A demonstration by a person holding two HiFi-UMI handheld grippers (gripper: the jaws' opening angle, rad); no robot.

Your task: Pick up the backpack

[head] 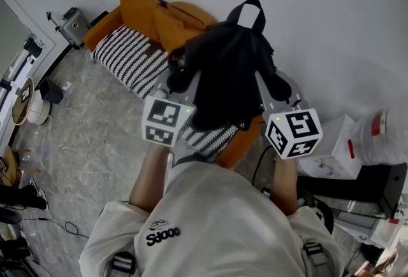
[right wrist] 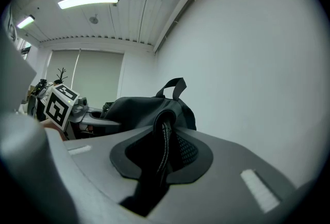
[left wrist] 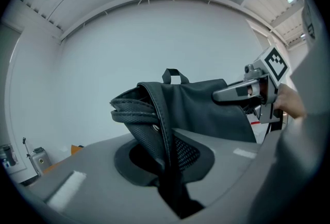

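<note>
Against a plain white wall (head: pixel 331 8), the person's forearms (head: pixel 150 174) reach forward side by side, nearly level, with left tongs (left wrist: pixel 165 152) and right tongs (right wrist: pixel 160 155) each pinched nearly closed on a mesh-padded strap (left wrist: pixel 148 125) — the soft black backpack (head: pixel 229 72) hangs between them, above the orange sofa (head: pixel 108 24).

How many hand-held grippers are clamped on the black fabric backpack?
2. The left hand-held gripper pinches a padded strap at the left of the black fabric backpack; the right hand-held gripper pinches one at its right. None seems hidden.
</note>
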